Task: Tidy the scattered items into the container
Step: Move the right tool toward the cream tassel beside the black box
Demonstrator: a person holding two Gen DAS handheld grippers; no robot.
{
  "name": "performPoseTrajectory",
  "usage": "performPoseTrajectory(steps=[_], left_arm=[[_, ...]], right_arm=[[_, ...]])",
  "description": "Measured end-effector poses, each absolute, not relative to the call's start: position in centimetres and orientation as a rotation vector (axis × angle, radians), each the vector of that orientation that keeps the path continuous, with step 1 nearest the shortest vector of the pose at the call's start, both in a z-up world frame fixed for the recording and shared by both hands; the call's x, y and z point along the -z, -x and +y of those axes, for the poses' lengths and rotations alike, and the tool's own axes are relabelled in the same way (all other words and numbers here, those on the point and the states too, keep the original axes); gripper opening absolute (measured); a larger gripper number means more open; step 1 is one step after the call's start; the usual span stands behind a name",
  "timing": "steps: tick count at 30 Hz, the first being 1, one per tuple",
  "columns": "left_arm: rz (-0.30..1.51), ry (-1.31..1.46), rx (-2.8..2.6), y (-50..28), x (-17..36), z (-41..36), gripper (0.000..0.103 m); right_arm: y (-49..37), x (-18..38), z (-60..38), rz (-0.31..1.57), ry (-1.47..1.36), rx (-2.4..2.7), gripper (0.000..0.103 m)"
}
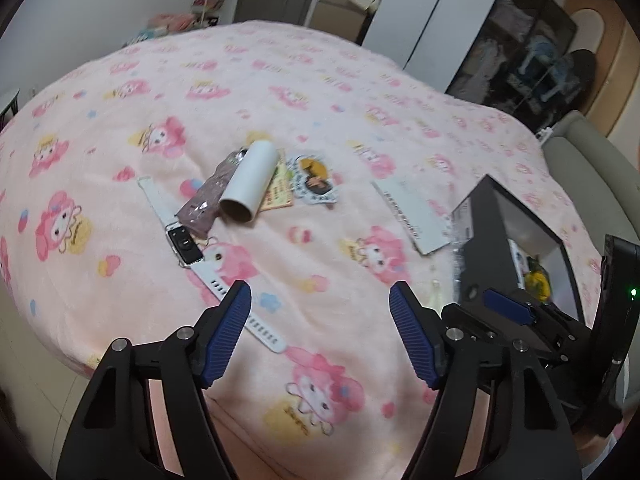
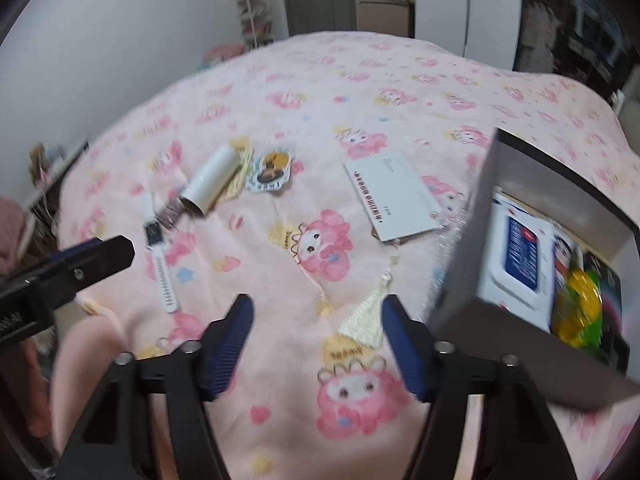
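Observation:
On the pink blanket lie a white-strapped smartwatch, a white tube, a mauve packet, a round sticker, a yellow card and a white card with a cream tassel. A black box at the right holds a wipes pack and a yellow packet. My left gripper is open and empty, near the watch strap. My right gripper is open and empty, by the tassel.
The bed's near edge runs below both grippers. A grey headboard stands behind the box. A dark shelf unit and white wardrobe doors are beyond the bed. The other gripper shows at the left of the right wrist view.

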State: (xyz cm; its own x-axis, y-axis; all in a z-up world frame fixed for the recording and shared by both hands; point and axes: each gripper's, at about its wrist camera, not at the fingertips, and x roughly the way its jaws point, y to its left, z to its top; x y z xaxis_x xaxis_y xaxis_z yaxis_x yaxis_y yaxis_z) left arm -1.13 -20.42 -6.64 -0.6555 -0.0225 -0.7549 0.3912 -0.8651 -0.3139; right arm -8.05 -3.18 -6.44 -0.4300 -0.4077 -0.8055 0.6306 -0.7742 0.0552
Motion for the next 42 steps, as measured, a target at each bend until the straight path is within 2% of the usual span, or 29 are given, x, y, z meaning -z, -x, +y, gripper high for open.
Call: performPoseTrajectory(steps=[4, 9, 20, 21, 26, 28, 31, 34, 42], left_arm=[[0.667, -1.255, 2.559, 2.5, 8.2, -20.2, 0.071], [0.661, -1.318, 2.616, 4.2, 9.5, -18.0, 0.07], [0.667, -1.46, 2.742, 8.6, 12.7, -13.2, 0.056], [0.665, -1.467, 2.747, 8.6, 12.9, -12.9, 0.055], [0.713, -1.485, 2.741, 8.5, 13.5, -13.1, 0.054], [0.736, -1.501, 2.74, 8.7, 13.7, -13.0, 0.054], [0.746, -1.52, 2.76, 9.0, 13.4, -12.4, 0.054], [0.714, -1.52, 2.791, 9.4, 12.9, -11.6, 0.047], [0.723, -1.523, 2.824, 9.2, 13.5, -10.6, 0.046]], right_arm=[[8.9, 8.2, -4.3, 0.388, -1.182, 2.232, 0.059], [10.5, 11.0, -3.4, 0.351, -1.299, 2.265, 0.059], [13.2, 15.7, -0.5, 0.159, -1.48, 2.221, 0.058], [13.4, 15.8, -0.8, 0.17, -1.477, 2.214, 0.056], [13.1, 15.3, -0.7, 0.176, -1.423, 2.215, 0.015], [12.9, 14.8, -0.4, 0.159, -1.403, 2.215, 0.007], [12.5, 13.8, 0.2, 0.141, -1.37, 2.22, 0.004], [11.8, 12.9, 1.6, 0.121, -1.33, 2.242, 0.002], [10.7, 11.8, 6.9, 0.053, -1.326, 2.329, 0.002]])
